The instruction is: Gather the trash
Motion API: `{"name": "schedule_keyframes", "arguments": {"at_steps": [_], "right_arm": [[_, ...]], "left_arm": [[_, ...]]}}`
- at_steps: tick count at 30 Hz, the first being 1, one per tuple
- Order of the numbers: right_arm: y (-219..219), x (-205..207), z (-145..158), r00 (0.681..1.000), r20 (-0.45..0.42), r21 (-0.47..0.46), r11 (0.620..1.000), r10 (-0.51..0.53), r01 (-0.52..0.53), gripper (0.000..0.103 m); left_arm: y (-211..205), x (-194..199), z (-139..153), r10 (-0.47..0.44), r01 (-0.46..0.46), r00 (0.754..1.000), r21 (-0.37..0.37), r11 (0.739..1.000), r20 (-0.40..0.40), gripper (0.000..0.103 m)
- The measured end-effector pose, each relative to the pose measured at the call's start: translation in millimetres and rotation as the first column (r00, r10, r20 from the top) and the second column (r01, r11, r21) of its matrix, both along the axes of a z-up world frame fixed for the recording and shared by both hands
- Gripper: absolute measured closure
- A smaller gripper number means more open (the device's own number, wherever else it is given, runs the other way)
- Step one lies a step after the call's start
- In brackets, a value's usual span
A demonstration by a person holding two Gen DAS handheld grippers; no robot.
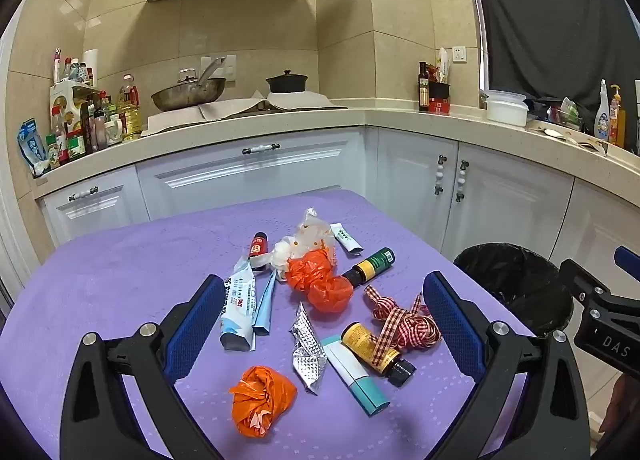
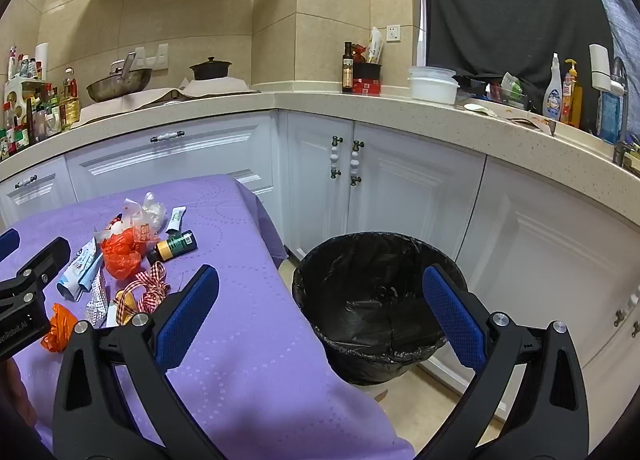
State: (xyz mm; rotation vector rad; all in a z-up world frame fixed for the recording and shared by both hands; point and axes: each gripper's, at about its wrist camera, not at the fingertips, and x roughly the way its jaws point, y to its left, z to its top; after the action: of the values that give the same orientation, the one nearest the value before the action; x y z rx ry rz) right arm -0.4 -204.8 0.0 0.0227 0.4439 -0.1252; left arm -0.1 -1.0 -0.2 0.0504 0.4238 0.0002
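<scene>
Trash pile (image 1: 316, 292) on the purple worktop (image 1: 120, 272), left of the black-lined bin (image 2: 376, 300) (empty so far), left hand-held gripper (image 1: 324, 324) spread wide over the pile, right hand-held gripper (image 2: 320, 316) released, nothing grabbed

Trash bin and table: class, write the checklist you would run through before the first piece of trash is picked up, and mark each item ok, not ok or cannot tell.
1. Left tongs open and empty: ok.
2. Right tongs open and empty: ok.
3. Trash bin lined with a black bag, mouth unobstructed: ok.
4. Bin within reach beside the purple table: ok, it stands on the floor by the table's edge.
5. Nearest item free to grasp: ok, the orange crumpled bag lies alone.
6. Brown bottle free to lift: not ok, the checked ribbon lies across it.
</scene>
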Motion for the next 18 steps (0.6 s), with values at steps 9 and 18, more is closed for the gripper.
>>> {"name": "schedule_keyframes", "arguments": {"at_steps": [9, 18], "right_arm": [[1.3, -0.3, 0.2, 1.000, 0.000, -0.005, 1.000, 0.000, 0.000, 0.003], [0.6, -2.3, 2.1, 1.000, 0.004, -0.006, 1.000, -0.001, 0.001, 0.003]], "left_arm": [[-4.8, -0.6, 3.5, -0.004, 0.004, 1.000, -0.002, 1.000, -0.005, 0.007], [-0.5, -3.5, 2.4, -0.003, 0.003, 1.000, -0.009, 1.000, 0.010, 0.007]]}}
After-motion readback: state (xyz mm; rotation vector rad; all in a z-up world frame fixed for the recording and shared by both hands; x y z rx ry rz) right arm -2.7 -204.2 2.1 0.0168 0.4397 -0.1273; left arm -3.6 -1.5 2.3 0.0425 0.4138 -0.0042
